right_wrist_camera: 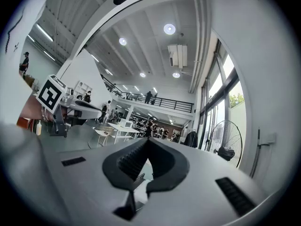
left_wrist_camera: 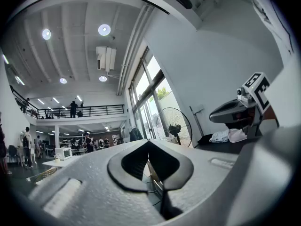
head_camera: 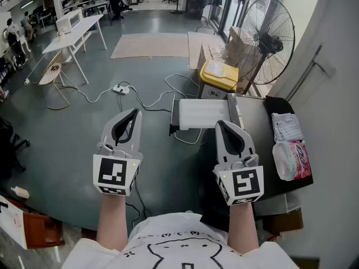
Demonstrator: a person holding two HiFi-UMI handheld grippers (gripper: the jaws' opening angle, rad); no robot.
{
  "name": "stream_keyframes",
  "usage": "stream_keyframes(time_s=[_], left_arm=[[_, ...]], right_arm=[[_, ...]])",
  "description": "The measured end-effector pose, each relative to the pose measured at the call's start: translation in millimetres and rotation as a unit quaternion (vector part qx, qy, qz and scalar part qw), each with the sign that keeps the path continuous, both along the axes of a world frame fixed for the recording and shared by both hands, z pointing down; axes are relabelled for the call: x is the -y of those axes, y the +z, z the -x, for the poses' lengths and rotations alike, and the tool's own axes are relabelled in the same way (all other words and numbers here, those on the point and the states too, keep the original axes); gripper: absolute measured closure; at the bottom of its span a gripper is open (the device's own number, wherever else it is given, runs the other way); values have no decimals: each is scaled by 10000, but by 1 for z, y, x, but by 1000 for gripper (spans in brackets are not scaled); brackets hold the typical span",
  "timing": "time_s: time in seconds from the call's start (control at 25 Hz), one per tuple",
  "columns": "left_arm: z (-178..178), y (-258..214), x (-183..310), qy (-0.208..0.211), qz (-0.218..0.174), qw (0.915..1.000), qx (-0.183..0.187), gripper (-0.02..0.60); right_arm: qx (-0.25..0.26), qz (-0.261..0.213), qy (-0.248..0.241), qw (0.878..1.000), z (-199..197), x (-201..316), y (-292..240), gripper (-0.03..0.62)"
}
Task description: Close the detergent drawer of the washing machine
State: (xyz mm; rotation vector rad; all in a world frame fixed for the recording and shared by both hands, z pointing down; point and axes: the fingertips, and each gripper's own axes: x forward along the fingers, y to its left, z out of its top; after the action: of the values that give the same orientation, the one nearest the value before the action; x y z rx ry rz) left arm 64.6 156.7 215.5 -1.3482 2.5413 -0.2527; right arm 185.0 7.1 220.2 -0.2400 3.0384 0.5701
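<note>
Only the head view is showing the detergent drawer (head_camera: 201, 114): it is sticking out white and open from the dark-topped washing machine (head_camera: 255, 122), just ahead of the right gripper (head_camera: 221, 123) and not touching it. The left gripper (head_camera: 133, 112) is hanging over the grey floor (head_camera: 67, 128), well apart from the drawer. That same view is picking up a folded cloth (head_camera: 286, 125) and a packet of wipes (head_camera: 291, 158) lying on the machine's top, with a yellow-lidded bin (head_camera: 220, 74) beyond. The left gripper view is looking along its own fingers (left_wrist_camera: 136, 161), pressed together and holding nothing, and is catching the right gripper side-on near the standing fan (left_wrist_camera: 174, 126). The right gripper view is showing its fingers (right_wrist_camera: 134, 161) closed on nothing too, with the left gripper off to its side and an upper balcony (right_wrist_camera: 155, 100) behind.
</note>
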Motion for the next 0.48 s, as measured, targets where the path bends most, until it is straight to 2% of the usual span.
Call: stream_keyframes(time_s=[0.48], left_arm=[[12,5,-31,88,50,9999,17,566]], right_arm=[[34,241,211,9995,7,-23,8,594]])
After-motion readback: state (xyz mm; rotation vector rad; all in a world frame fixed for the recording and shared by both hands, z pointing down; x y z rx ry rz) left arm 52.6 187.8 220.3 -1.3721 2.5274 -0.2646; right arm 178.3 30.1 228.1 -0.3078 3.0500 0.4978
